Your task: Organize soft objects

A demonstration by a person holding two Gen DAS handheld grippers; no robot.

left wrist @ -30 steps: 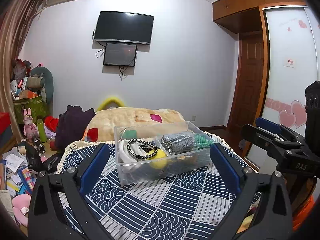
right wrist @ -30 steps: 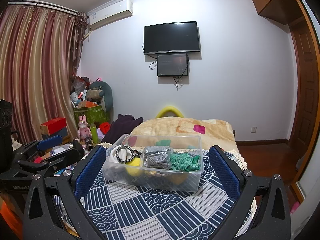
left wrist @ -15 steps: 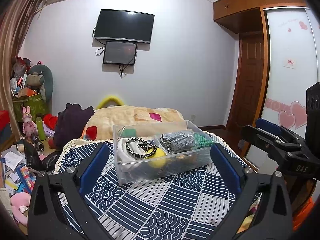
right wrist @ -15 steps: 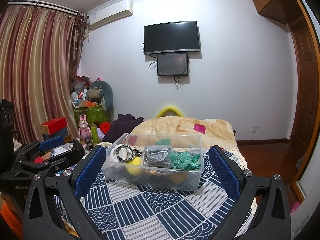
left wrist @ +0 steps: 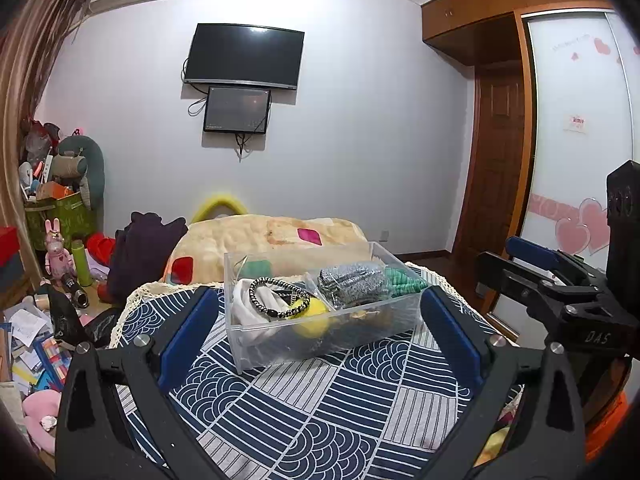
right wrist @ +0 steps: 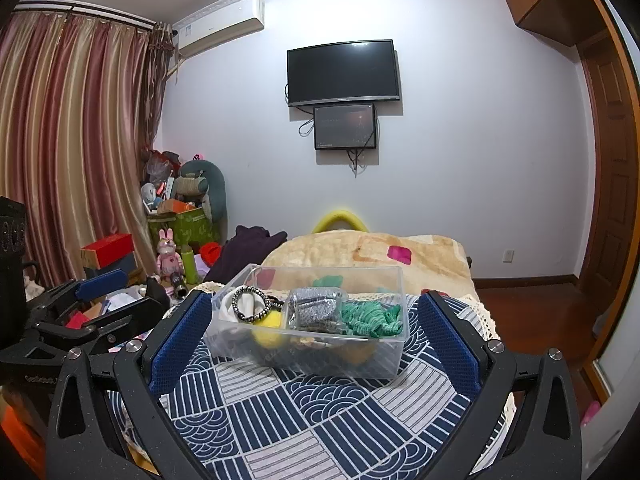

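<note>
A clear plastic bin [left wrist: 320, 340] [right wrist: 380, 360] sits on a table under a navy-and-white patterned cloth [left wrist: 320, 412] [right wrist: 320, 420]. Inside lie a black-and-white braided band [left wrist: 276, 300] [right wrist: 248, 306], a yellow soft ball [left wrist: 314, 320] [right wrist: 268, 326], a grey knitted piece [left wrist: 352, 282] [right wrist: 316, 308] and green knitted fabric [left wrist: 402, 280] [right wrist: 372, 316]. My left gripper [left wrist: 318, 334] stands open in front of the bin, holding nothing. My right gripper [right wrist: 316, 338] is open too, its blue pads either side of the bin. Each gripper shows at the edge of the other's view.
A beige blanket-covered bed [left wrist: 272, 240] [right wrist: 384, 256] lies behind the table. Toys, boxes and papers [left wrist: 44, 280] crowd the floor at left by the curtain [right wrist: 72, 140]. A wardrobe and door [left wrist: 500, 152] stand at right. A TV [right wrist: 344, 72] hangs on the far wall.
Both views have shifted only slightly; the bin sits a touch nearer in the left wrist view. Both grippers stay open and empty.
</note>
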